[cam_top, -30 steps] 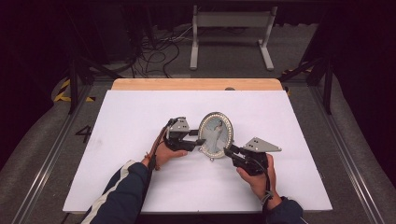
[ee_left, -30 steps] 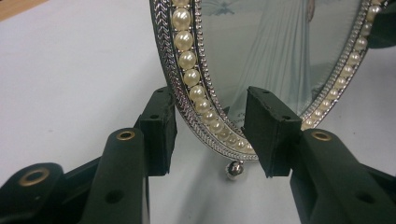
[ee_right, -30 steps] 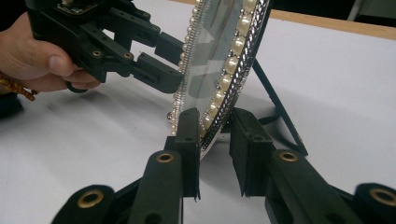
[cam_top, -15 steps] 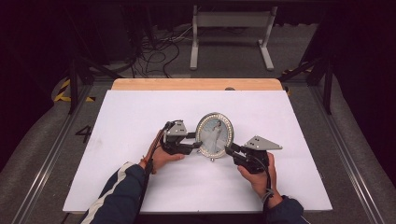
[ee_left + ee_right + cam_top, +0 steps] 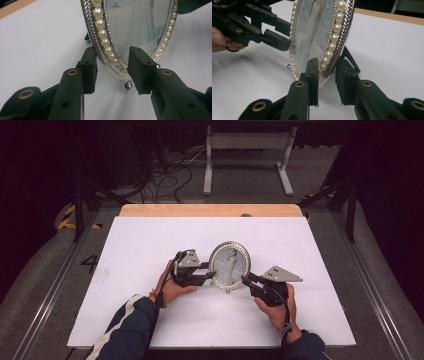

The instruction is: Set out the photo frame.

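At table centre, the oval silver pearl-rimmed photo frame [image 5: 229, 265] is kept upright, its rim straddled by the left gripper [image 5: 208, 273] and right gripper [image 5: 246, 280], jaws narrow, contact unclear.

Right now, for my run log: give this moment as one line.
scene: oval pearl-rimmed photo frame upright on white table | left tongs: straddling left rim, open | right tongs: straddling right rim, open

High view looks down over the table [image 5: 150, 250]; both gripper views closely share the frame [image 5: 105, 37].

L tongs [image 5: 209, 271] + R tongs [image 5: 246, 280], jaws apart, facing inward.
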Demonstrator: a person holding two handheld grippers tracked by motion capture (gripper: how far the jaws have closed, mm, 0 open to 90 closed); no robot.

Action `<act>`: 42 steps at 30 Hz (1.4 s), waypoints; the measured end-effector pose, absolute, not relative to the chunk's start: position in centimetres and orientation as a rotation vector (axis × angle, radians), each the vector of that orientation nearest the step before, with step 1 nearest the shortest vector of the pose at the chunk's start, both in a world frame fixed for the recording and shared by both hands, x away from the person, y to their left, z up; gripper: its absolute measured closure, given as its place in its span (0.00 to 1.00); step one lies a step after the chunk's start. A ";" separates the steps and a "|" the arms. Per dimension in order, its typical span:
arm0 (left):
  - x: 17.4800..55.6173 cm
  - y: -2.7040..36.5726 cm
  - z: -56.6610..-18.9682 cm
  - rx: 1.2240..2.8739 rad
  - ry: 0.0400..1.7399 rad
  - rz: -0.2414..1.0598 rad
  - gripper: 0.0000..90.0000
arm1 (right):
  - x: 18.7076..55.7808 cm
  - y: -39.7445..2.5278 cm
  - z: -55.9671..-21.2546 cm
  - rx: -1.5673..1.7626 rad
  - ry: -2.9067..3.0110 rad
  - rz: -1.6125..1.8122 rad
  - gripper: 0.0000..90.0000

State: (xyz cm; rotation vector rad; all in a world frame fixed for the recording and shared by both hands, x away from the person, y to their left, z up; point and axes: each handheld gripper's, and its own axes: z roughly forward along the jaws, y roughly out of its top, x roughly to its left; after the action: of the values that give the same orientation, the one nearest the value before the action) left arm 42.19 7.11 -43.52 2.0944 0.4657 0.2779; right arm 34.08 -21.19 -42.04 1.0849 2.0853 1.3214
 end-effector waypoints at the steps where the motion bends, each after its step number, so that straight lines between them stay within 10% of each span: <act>1: 42.2 7.1 -43.5 2.094 0.466 0.278 0.63 | 34.1 -21.2 -42.0 1.085 2.085 1.321 0.80; 42: 40.8 8.7 -43.2 2.089 0.498 0.334 0.74 | 35.2 -20.6 -42.1 1.060 2.083 1.326 0.87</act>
State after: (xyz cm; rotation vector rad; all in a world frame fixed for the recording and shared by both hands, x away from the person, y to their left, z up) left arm 40.76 8.69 -43.23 2.0887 0.4983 0.3345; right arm 35.16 -20.60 -42.09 1.0601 2.0826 1.3264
